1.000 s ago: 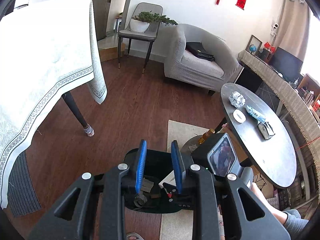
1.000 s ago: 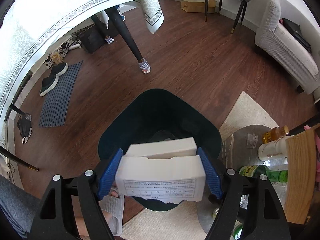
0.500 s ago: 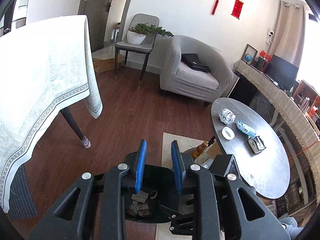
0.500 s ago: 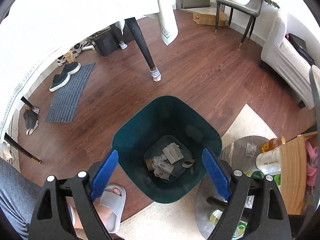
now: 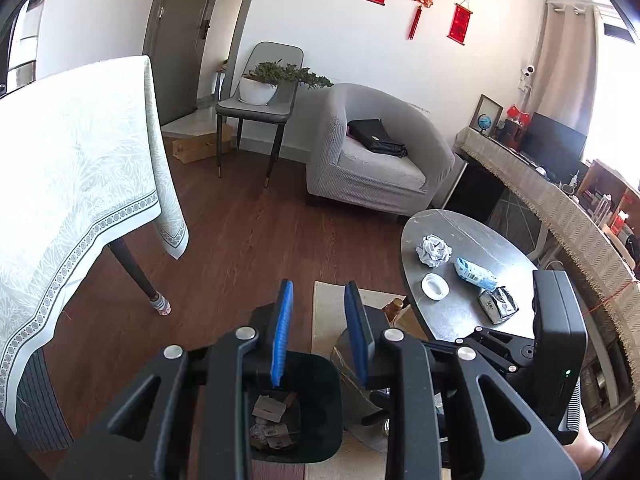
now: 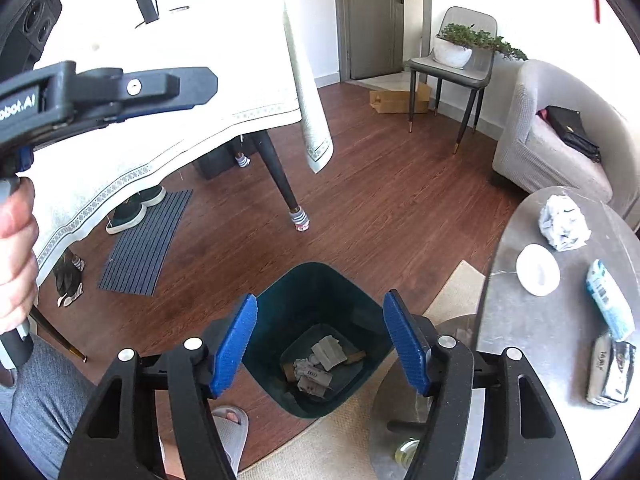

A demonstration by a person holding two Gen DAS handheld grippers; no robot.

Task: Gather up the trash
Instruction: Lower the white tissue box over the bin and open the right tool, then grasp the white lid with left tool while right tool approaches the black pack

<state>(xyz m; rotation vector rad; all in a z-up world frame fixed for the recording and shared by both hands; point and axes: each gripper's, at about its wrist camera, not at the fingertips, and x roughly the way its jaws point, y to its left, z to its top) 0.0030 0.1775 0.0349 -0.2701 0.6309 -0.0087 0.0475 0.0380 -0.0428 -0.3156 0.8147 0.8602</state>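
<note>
Hovering over the dark-green square bin (image 6: pixel 316 312), the right gripper (image 6: pixel 324 340) is spread and empty; paper scraps (image 6: pixel 320 364) lie inside. Left gripper (image 5: pixel 318 332) also spread, empty. Crumpled paper (image 6: pixel 564 222) sits near the round table's (image 6: pixel 520 320) far edge, a blue packet (image 6: pixel 610 300) pointing away.

My right hand-held gripper (image 6: pixel 320 344) sits low centre, jaws spread wide, empty. My left hand-held gripper (image 5: pixel 318 332) shows a narrower empty gap.

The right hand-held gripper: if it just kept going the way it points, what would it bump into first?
Most likely the dark green trash bin: its open mouth sits right between the fingers of the right hand-held gripper, with nothing visible between. Depth is hard to judge.
</note>
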